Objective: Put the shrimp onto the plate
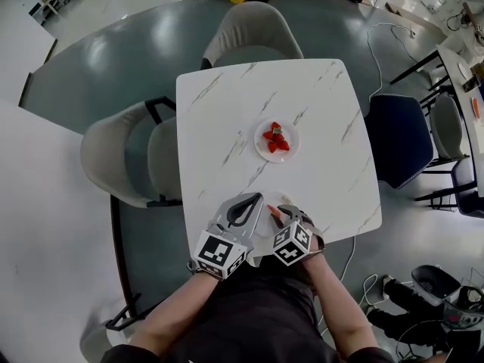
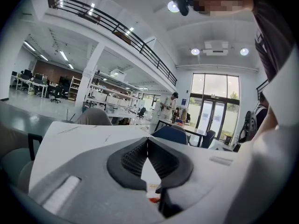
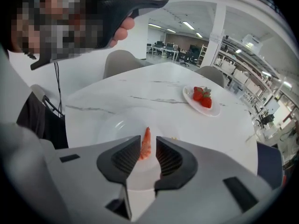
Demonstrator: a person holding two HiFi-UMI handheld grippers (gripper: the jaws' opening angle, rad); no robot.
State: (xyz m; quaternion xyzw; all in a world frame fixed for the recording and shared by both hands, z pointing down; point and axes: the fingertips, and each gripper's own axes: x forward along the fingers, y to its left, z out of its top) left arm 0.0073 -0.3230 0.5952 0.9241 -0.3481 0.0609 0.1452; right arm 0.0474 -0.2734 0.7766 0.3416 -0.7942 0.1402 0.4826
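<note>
Shrimp [image 3: 146, 143], perhaps loose, between right tool [image 3: 148, 153] jaws

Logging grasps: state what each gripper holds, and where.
Apparently nothing. Left gripper shut, empty. Right gripper open, gap beside the shrimp between its jaws, over the plate.

Bright, even white light fills all three views. In the left gripper view it comes from ceiling lamps [image 2: 195, 52] and a tall window [image 2: 216, 97] that glares white. The worktop [image 1: 227, 112] is nearly washed out, with only faint shadows. The plate [image 3: 112, 120] bears one small glint. Both gripper views bulge and darken at the corners, and the nearest parts look soft
</note>
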